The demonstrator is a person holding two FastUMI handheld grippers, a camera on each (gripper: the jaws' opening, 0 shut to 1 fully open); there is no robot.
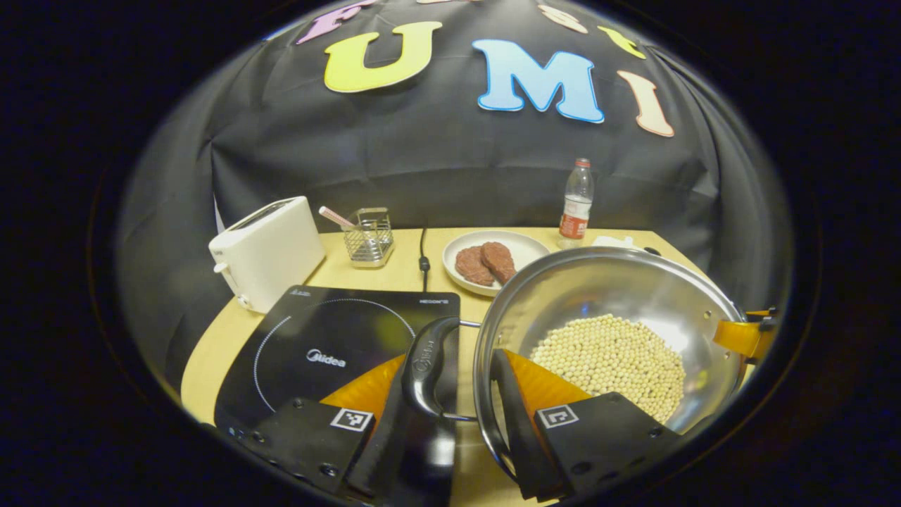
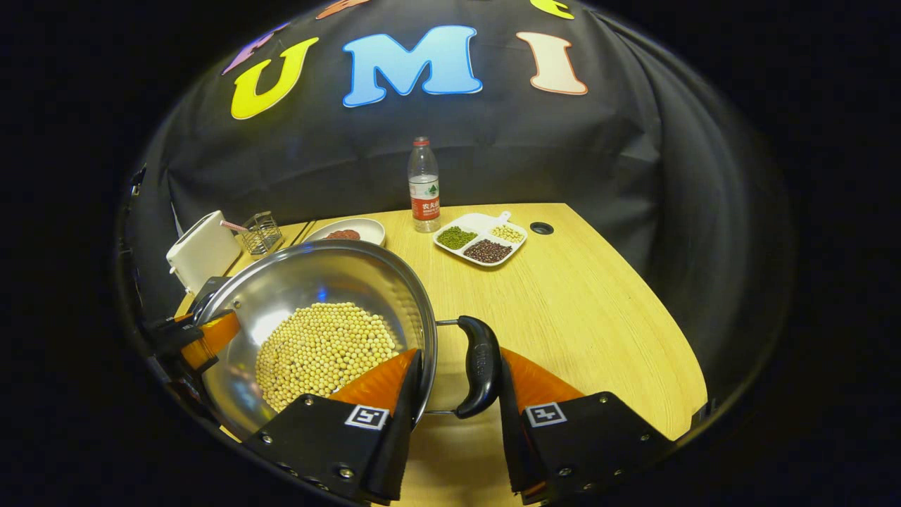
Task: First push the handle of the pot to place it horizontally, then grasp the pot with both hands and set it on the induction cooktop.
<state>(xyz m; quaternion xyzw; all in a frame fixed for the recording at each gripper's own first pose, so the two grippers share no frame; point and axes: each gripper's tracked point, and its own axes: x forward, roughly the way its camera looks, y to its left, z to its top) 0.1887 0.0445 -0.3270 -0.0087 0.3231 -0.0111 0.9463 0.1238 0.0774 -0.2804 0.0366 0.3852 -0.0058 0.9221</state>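
Steel pot (image 2: 317, 296) holds pale beans (image 2: 324, 348), black handles level.

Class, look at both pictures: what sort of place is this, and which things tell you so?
Most likely a mock kitchen staged in a booth: an induction cooktop, a toaster and a steel pot of beans sit on a wooden table, backed by black cloth rather than kitchen walls.

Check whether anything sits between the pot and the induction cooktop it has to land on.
Nothing visible does. In the left gripper view the pot sits right beside the induction cooktop, whose glass is bare. The toaster, utensil basket and plate of patties stand behind it.
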